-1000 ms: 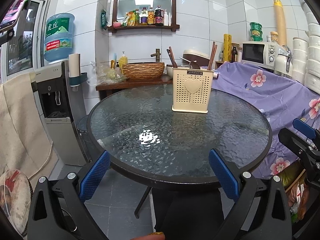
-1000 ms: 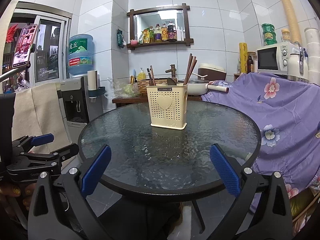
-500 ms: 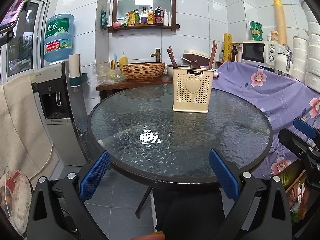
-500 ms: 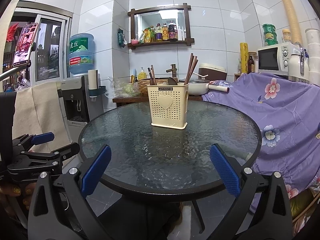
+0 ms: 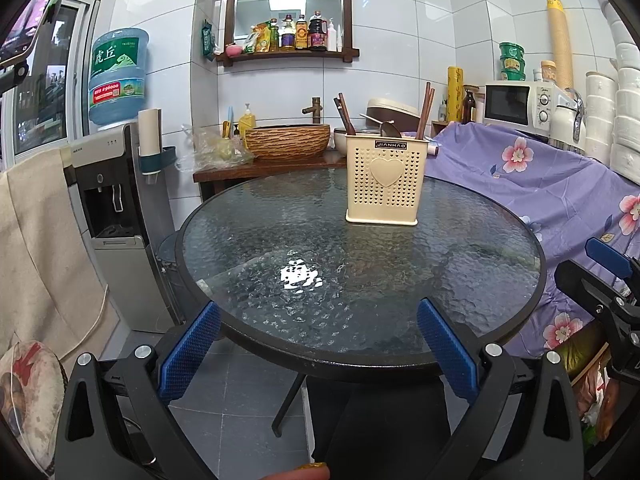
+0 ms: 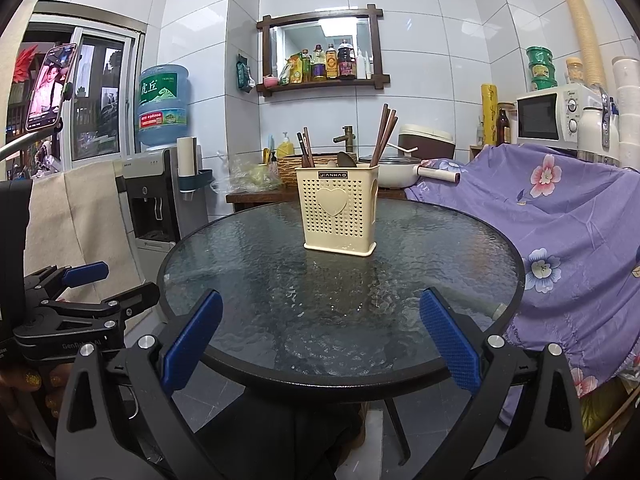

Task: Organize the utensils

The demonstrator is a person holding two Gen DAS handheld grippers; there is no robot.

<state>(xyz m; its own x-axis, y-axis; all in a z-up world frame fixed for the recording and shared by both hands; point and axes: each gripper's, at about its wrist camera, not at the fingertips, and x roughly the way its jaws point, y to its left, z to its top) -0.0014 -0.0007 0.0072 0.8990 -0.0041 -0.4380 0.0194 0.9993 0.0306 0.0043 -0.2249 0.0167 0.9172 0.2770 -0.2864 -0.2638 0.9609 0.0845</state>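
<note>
Blue ribbed fingers [image 5: 188, 350], both grippers spread

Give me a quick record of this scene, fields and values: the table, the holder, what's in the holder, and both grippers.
table: round glass table, dark rim
holder: cream utensil holder, upright on the table's far side
contents: brown chopsticks at both ends, a spoon between them
left gripper: open, holding nothing, at the near table edge
right gripper: open, holding nothing, at the near table edge
</note>
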